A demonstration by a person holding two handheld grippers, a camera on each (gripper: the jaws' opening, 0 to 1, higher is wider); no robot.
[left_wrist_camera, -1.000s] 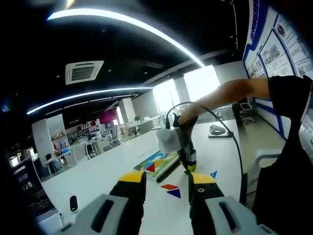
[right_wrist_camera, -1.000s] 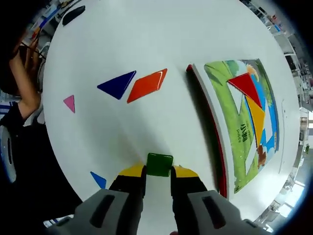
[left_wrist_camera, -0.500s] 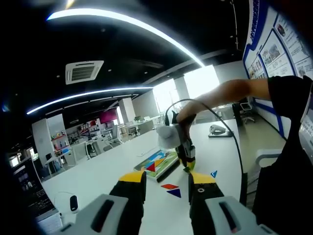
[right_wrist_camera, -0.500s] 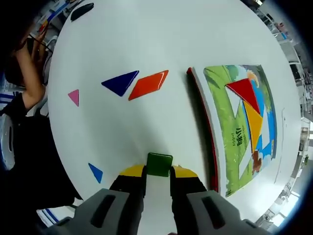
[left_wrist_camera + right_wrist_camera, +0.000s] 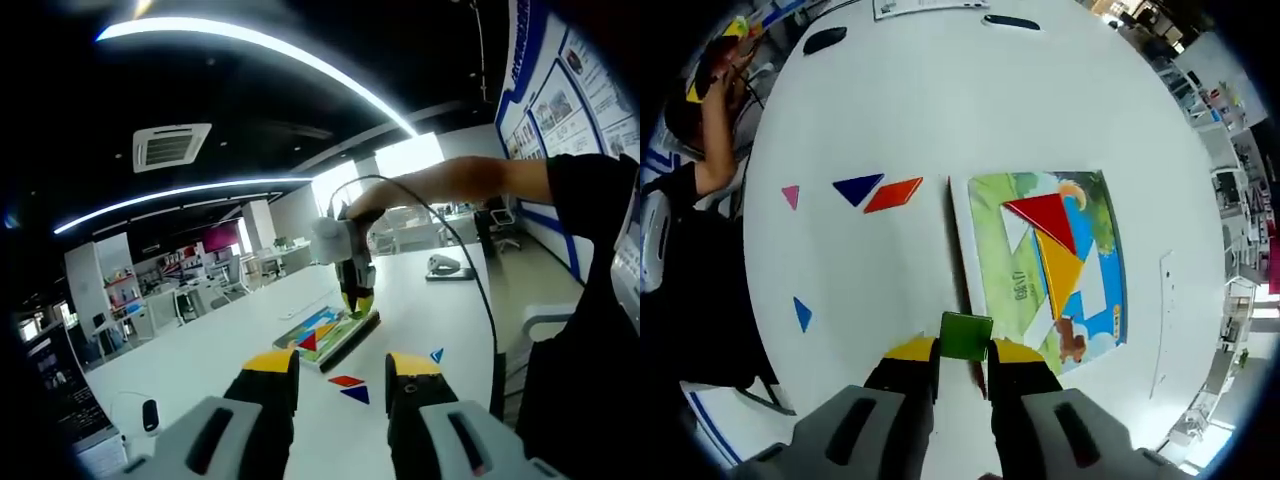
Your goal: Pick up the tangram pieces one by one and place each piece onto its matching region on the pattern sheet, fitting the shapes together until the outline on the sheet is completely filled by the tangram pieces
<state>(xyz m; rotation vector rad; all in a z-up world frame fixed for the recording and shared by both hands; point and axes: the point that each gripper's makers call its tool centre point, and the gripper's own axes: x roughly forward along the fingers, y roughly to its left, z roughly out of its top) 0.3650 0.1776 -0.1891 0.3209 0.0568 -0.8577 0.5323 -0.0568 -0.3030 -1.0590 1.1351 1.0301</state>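
Observation:
My right gripper (image 5: 963,350) is shut on a green square piece (image 5: 966,334), held high above the white table near the pattern sheet's (image 5: 992,250) near edge. On the sheet lie a red triangle (image 5: 1045,218) and a yellow-orange triangle (image 5: 1060,272). Loose on the table to the left are an orange parallelogram (image 5: 893,194), a dark blue triangle (image 5: 858,188), a small pink triangle (image 5: 790,196) and a small blue triangle (image 5: 802,313). My left gripper (image 5: 340,375) is open and holds nothing, well back from the sheet (image 5: 328,334). The right gripper (image 5: 354,284) shows there, hanging over the sheet.
The table's rim (image 5: 750,330) curves close on the left, with a person's arm (image 5: 715,150) beyond it. A dark mouse (image 5: 824,40) and a paper (image 5: 925,6) lie at the far side. Office desks and chairs (image 5: 190,295) stand behind.
My right gripper has risen and moved over toward the pattern sheet with the green square still in it. The left gripper has stayed where it was.

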